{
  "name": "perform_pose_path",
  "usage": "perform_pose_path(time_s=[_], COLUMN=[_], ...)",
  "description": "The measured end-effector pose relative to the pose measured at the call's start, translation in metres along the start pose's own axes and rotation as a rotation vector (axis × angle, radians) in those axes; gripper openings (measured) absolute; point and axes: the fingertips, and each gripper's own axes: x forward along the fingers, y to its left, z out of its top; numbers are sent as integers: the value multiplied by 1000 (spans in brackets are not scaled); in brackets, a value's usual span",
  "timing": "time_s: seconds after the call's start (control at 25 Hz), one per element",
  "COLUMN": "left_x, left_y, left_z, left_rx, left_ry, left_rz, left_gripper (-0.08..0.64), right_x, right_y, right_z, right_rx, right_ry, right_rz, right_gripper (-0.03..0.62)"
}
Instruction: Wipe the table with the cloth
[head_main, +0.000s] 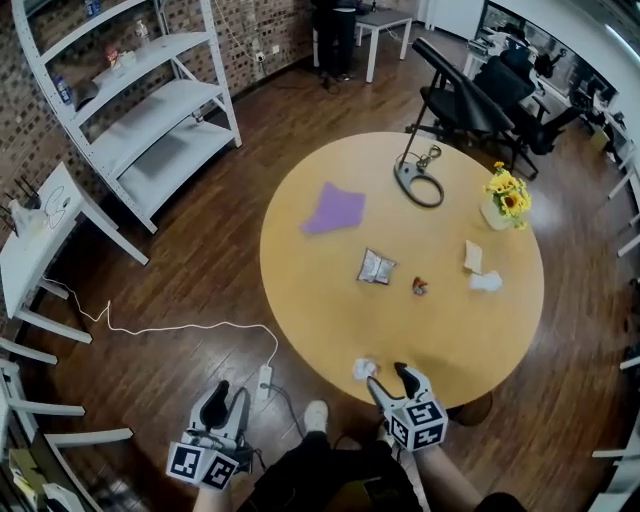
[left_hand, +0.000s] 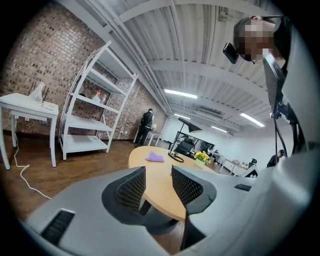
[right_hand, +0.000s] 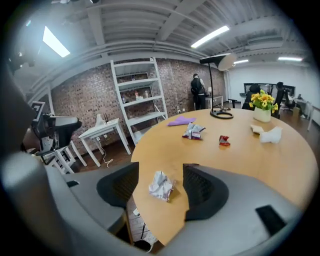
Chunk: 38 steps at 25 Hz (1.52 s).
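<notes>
Approach step: left gripper (head_main: 229, 395) and right gripper (head_main: 387, 377) both jaws apart, right straddling crumpled white wrapper (right_hand: 161, 185); next probably fetch purple cloth (head_main: 333, 208), upper-left on round wooden tabletop (head_main: 320, 300).

Near table (head_main: 330, 315) edge crumpled wad (head_main: 364, 369), maybe paper, blocks; middle open.

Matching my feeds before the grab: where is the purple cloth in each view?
Head view: purple cloth, upper left of the table.
Left gripper view: small, far, just above the fingers.
Right gripper view: far table edge, upper centre.
Shared landmark: yellow flowers, right of it everywhere.
</notes>
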Motion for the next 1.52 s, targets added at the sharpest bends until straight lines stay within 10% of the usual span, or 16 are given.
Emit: perform_pose_path(time_s=[0.48,0.84,1.24,1.52], left_x=[-2,15,76,130], left_y=[28,16,-60,-198], left_z=[-6,-10,-21,-41], left_rx=[-9,2,2,43], left_ry=[54,88,136,182], left_rz=[-5,-82,-317,-603], left_gripper=[166,166,163,163], right_x=[79,79,-11,-151], right_y=[-12,-19,-82,-164], right_z=[-62,-68,-47,-49], right_rx=[91,-16,150,304], right_ry=[154,168,29,-180], right_rz=[-158,-201,-365,-597], right_gripper=[368,207,201,201])
